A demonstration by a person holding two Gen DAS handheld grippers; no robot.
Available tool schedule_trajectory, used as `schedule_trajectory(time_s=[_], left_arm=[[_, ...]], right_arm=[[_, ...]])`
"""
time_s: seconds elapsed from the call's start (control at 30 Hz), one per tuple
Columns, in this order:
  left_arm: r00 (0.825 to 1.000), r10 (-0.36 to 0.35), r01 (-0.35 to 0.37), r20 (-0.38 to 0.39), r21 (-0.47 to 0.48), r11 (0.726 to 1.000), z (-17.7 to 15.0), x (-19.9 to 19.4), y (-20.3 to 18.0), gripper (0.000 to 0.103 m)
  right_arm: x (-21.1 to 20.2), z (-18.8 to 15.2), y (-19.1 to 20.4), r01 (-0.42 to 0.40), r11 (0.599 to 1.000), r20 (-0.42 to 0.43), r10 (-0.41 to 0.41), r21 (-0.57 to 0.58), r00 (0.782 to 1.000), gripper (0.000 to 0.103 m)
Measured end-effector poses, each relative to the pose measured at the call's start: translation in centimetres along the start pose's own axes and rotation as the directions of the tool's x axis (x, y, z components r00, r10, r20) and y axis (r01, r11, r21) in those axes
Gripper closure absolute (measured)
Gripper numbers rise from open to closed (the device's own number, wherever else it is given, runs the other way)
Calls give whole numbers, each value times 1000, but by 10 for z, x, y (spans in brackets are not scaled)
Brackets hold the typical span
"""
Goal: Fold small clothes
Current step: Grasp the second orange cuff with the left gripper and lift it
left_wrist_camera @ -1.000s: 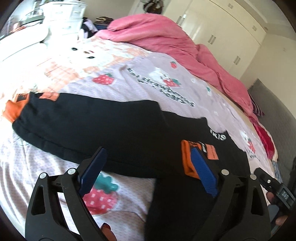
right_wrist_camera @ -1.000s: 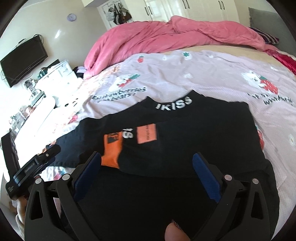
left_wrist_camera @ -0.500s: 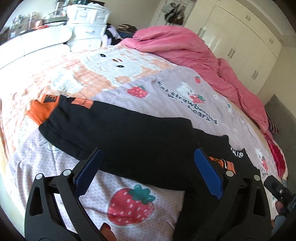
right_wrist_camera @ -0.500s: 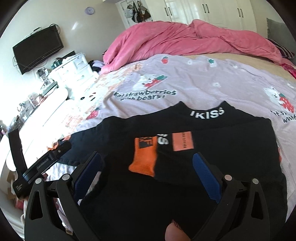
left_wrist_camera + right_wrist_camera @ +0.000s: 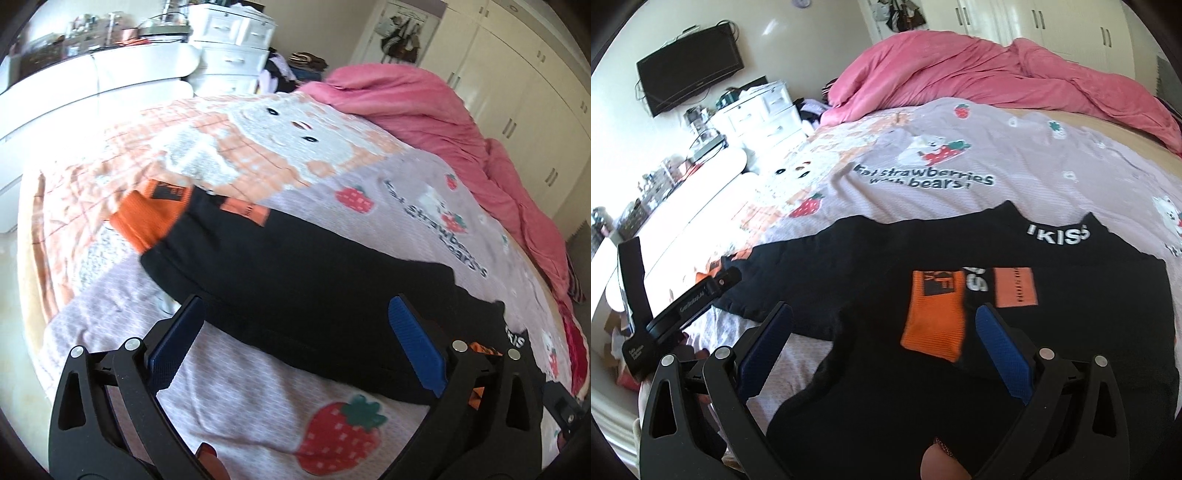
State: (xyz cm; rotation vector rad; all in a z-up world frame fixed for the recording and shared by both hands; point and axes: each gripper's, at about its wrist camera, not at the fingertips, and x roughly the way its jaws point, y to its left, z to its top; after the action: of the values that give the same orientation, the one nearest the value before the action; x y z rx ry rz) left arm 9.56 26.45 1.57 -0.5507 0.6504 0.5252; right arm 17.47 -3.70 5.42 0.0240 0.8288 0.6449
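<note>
A black top (image 5: 1052, 295) with orange cuffs and a white "IKISS" collar lies flat on the bed. One sleeve is folded across its chest, its orange cuff (image 5: 934, 314) on top. The other sleeve (image 5: 295, 280) stretches out left, ending in an orange cuff (image 5: 151, 210). My left gripper (image 5: 295, 343) is open and empty, hovering over that outstretched sleeve. My right gripper (image 5: 882, 343) is open and empty above the body of the top, near the folded cuff. The left gripper's body (image 5: 683, 306) shows at the left of the right wrist view.
The bed has a lilac strawberry-and-bear sheet (image 5: 960, 166). A pink duvet (image 5: 979, 74) is heaped at the far side. White drawers (image 5: 229, 48) and a white counter (image 5: 74, 96) stand past the bed's left edge. Wardrobes (image 5: 517, 92) line the back wall.
My left gripper has swung left along the outstretched sleeve, bringing its orange cuff closer. My right gripper has shifted slightly left over the top. Both stay open.
</note>
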Motion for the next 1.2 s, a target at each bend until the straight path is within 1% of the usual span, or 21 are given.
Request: schedule_trajectory(time_s=[0.1, 0.27, 0.43, 0.53, 0.6, 0.7, 0.83, 0.93, 1.0, 1.07, 1.1, 1.17, 1.2], left_arm=[[1000, 30, -30, -1, -30, 999, 4, 4, 14, 10], [999, 54, -54, -3, -86, 995, 10, 9, 40, 10], [997, 77, -77, -5, -157, 985, 15, 14, 69, 10], [998, 65, -64, -2, -174, 983, 19, 18, 79, 10], [998, 68, -68, -6, -174, 982, 21, 21, 81, 10], [999, 43, -43, -6, -191, 981, 24, 25, 84, 10], [999, 37, -33, 13, -202, 979, 31, 29, 87, 10], [999, 16, -8, 35, -218, 976, 38, 31, 90, 23], [999, 10, -2, 34, -220, 975, 42, 34, 91, 28], [1000, 1, 6, 29, -229, 973, 43, 39, 94, 42], [1000, -1, 7, 28, -234, 972, 43, 41, 95, 45], [999, -19, 25, 27, -249, 968, 42, 44, 98, 63], [999, -27, 33, 29, -255, 966, 42, 45, 99, 68]], right_arm=[[6, 1, 10, -12, 1000, -11, 11, -25, 1000, 5], [15, 3, 23, -34, 998, -25, 32, -47, 999, 5], [25, 2, 32, -50, 997, -41, 48, -53, 998, 5], [31, 1, 36, -60, 997, -53, 57, -54, 997, 5], [34, 0, 40, -65, 996, -57, 62, -57, 996, 5], [43, -1, 45, -76, 995, -75, 72, -61, 995, 5], [55, -2, 56, -71, 993, -103, 61, -94, 993, 5], [61, -4, 65, -72, 989, -117, 58, -126, 991, 5], [60, -5, 68, -74, 989, -110, 60, -131, 992, 5], [59, -6, 67, -80, 990, -110, 67, -117, 992, 5], [59, -7, 65, -83, 991, -109, 72, -103, 991, 5], [58, -7, 62, -92, 992, -109, 83, -84, 991, 5], [57, -7, 61, -94, 993, -110, 85, -78, 990, 5]])
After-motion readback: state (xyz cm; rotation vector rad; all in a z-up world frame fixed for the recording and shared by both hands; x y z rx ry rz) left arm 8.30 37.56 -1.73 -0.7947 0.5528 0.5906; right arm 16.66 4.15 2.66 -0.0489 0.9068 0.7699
